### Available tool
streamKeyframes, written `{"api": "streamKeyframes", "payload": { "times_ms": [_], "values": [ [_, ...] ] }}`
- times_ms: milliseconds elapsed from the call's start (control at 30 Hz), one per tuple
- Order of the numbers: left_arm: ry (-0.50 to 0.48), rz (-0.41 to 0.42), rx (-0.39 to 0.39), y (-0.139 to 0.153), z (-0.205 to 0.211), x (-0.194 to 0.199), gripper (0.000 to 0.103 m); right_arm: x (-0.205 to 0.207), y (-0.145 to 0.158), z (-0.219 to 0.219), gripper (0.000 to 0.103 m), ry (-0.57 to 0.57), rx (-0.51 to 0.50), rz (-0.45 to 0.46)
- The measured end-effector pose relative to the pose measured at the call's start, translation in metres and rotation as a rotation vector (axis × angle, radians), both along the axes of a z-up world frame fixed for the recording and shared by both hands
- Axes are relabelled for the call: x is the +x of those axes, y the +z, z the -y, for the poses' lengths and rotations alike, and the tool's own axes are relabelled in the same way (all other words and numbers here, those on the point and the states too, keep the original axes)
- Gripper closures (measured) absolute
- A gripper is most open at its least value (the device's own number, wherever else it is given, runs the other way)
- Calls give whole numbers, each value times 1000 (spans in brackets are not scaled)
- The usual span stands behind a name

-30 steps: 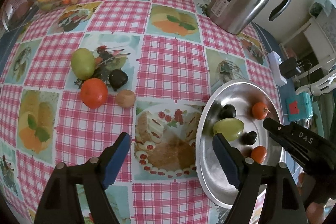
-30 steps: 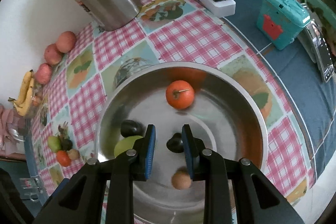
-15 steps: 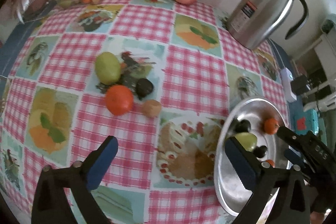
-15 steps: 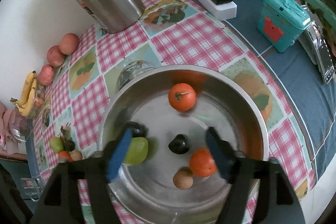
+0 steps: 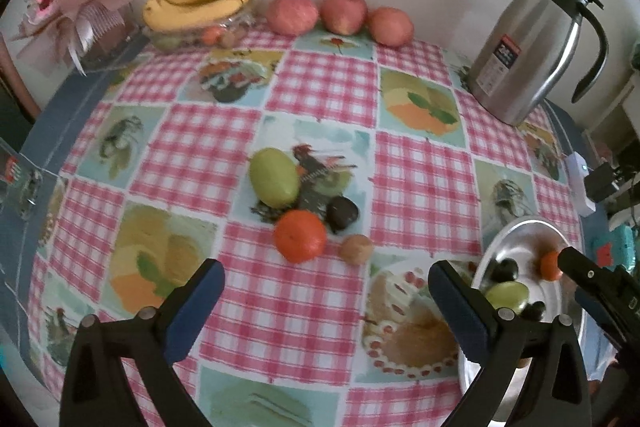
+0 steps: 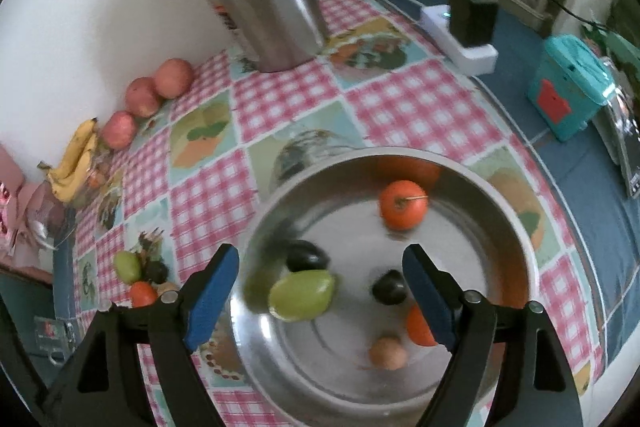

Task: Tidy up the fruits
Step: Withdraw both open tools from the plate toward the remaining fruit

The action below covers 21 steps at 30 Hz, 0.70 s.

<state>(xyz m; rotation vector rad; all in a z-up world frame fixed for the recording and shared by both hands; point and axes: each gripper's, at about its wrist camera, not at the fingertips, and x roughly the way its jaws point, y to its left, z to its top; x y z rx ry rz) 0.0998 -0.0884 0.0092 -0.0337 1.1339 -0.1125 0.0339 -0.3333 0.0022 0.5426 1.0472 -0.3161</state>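
Hovering above the checked tablecloth [image 5: 320, 99], the left gripper [image 5: 324, 291] pointed across the table with its jaws spread wide and nothing between them. Ahead of it on the cloth lay a cluster of four fruits: a green mango [image 5: 274, 177], an orange [image 5: 300, 235] just in front of it, a dark plum [image 5: 343, 213] beside the orange, and a small brown fruit [image 5: 356, 248] a little apart to the right. Against the far wall sat a bunch of bananas [image 5: 200, 1] and three apples [image 5: 340, 15], with a steel jug [image 5: 524, 43] at the far right. The metal bowl [image 5: 520, 231] showed at the right edge, partly behind the gripper's right finger, and the tip of the other gripper reached over its rim.

From the right wrist camera, the right gripper [image 6: 320, 281] hung over the metal bowl [image 6: 516, 227], tilted down into it, jaws released and wide apart, grasping nothing. Inside the bowl lay a green mango [image 6: 302, 295], two dark plums [image 6: 306, 255], an orange [image 6: 403, 205] with a stem near the far side, a second orange [image 6: 418, 327] partly behind the right finger, and a small brown fruit [image 6: 387, 353]. The four loose fruits [image 6: 140, 279] showed far off to the left, outside the bowl. A teal box [image 6: 568, 93] and a white power strip [image 6: 460, 35] stood on the blue cloth [image 6: 580, 187] beyond.
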Motion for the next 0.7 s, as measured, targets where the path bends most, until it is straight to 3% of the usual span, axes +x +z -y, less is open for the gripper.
{"api": "streamKeyframes", "payload": {
  "times_ms": [100, 200, 700],
  "values": [
    [3, 20, 25, 3, -8, 3, 0, 5, 1, -12, 18, 33, -7, 15],
    [11, 41, 41, 5, -16, 6, 0, 11, 0, -26, 2, 88, -19, 24],
    [172, 61, 15, 6, -93, 23, 0, 34, -1, -97, 2, 277, -77, 34]
  ]
}}
